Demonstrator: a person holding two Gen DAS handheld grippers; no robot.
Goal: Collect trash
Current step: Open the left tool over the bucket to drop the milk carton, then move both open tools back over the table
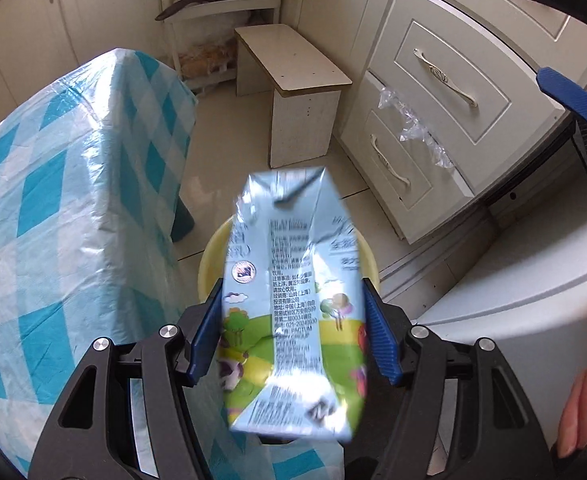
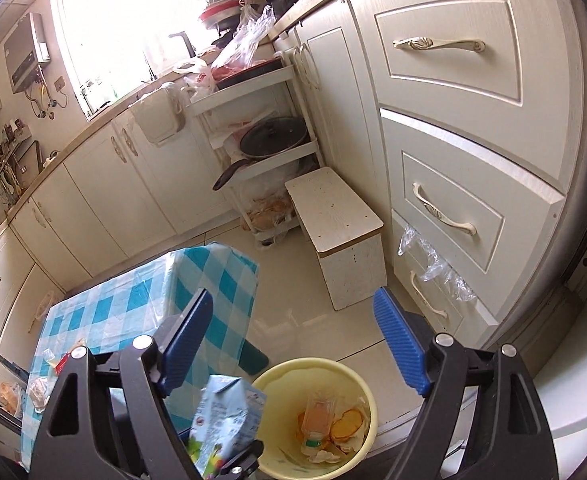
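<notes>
My left gripper (image 1: 292, 320) is shut on a light blue milk carton (image 1: 293, 300) with cartoon print, held above the yellow trash bin (image 1: 213, 256) on the floor. The carton (image 2: 225, 416) also shows in the right wrist view, beside the bin's rim (image 2: 357, 376). The bin holds a plastic bottle (image 2: 317, 420), fruit peels and paper scraps. My right gripper (image 2: 293, 344) is open and empty, high above the bin. Its blue fingers (image 1: 573, 96) show at the upper right of the left wrist view.
A table with a blue checked cloth (image 1: 53, 200) stands left of the bin, with scraps (image 2: 37, 384) on it. A small white stool (image 2: 341, 232), a white drawer cabinet (image 2: 473, 160) with plastic wrap hanging, and a pan rack (image 2: 269, 140) surround the floor area.
</notes>
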